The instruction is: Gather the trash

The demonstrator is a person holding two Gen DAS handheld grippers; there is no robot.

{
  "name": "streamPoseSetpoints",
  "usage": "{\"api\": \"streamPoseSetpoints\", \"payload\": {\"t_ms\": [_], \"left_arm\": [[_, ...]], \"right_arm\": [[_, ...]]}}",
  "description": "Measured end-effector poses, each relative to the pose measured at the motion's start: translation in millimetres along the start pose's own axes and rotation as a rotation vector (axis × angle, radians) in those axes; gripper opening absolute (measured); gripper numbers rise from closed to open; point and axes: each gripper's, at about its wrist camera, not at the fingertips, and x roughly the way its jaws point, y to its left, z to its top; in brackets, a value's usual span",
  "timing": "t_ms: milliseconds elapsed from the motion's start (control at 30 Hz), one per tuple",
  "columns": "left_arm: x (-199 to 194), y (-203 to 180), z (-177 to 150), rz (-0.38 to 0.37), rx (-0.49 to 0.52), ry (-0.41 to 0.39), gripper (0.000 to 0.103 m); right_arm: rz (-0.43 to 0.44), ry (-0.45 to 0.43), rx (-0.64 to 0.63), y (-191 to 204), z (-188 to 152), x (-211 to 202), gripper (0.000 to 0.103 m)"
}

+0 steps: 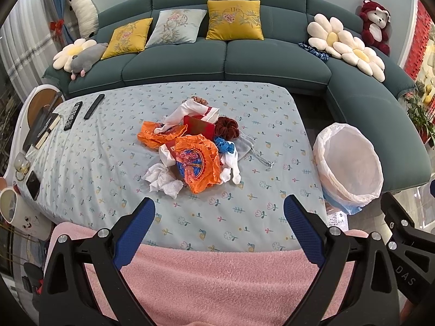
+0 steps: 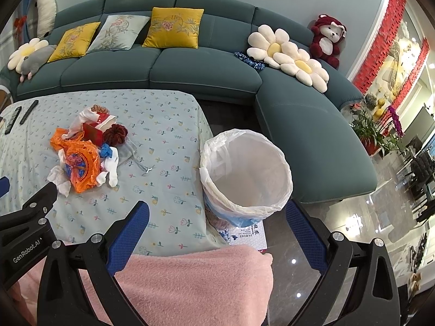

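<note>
A heap of trash lies mid-table on the flowered cloth (image 1: 244, 108): orange plastic bags (image 1: 198, 163), crumpled white tissue (image 1: 163, 182), a red box (image 1: 199, 127), a blue wrapper (image 1: 224, 145), white bags. It also shows in the right wrist view (image 2: 81, 163). A bin lined with a white bag (image 1: 350, 168) (image 2: 247, 174) stands on the floor off the table's right edge. My left gripper (image 1: 218, 212) is open and empty, short of the heap. My right gripper (image 2: 217, 217) is open and empty, in front of the bin.
A dark red scrunchie (image 1: 227, 127), a grey pouch (image 1: 246, 146) and two remotes (image 1: 81, 108) lie on the table. A pink blanket (image 1: 217, 279) covers the near edge. Mugs and a phone (image 1: 33, 181) sit at the left. A teal sofa (image 1: 225, 62) stands behind.
</note>
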Motion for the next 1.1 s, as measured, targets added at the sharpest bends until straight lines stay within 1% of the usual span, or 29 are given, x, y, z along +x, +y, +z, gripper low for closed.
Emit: {"api": "streamPoseSetpoints", "payload": {"t_ms": [1100], "left_arm": [[-3.5, -1.8, 5.3, -0.005, -0.007, -0.022, 0.091]], "right_arm": [[-0.013, -0.020, -0.010, 1.9, 2.5, -11.4, 0.096]]}}
